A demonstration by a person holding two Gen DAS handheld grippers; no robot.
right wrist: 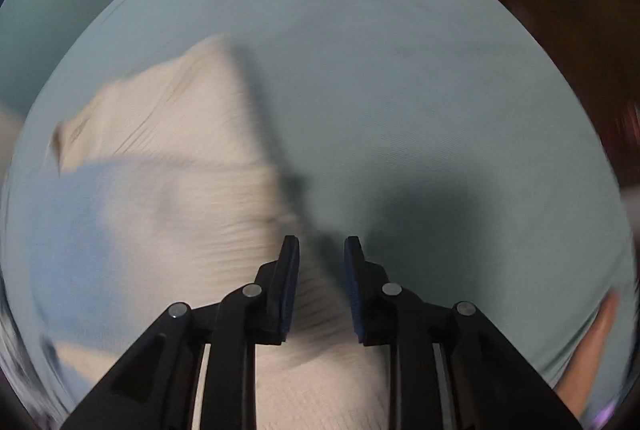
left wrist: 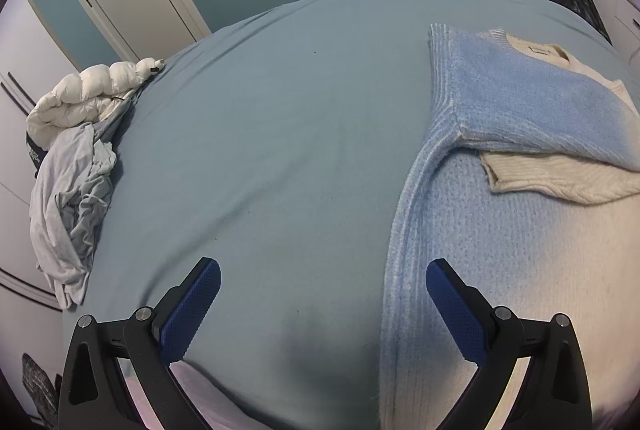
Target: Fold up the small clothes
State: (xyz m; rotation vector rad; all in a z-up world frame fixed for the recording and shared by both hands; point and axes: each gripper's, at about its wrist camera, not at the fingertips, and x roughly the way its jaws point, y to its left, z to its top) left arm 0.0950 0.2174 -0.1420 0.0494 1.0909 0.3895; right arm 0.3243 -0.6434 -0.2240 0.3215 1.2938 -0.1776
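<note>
My left claw (left wrist: 323, 304) hangs wide open over the bed (left wrist: 280, 134); my right claw (right wrist: 322, 242), slightly parted and empty, should pinch the sweater (right wrist: 192, 166) edge squarely before folding.

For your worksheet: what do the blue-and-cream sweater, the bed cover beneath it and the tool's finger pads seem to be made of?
Sweater: soft knitted yarn, probably wool or acrylic; ribbed rows and a fuzzy matte surface show.
Bed cover: smooth woven fabric, likely cotton; matte, with fine creases.
Left tool's pads: blue rubber or plastic, seemingly; a fine dotted grip texture is visible.
</note>
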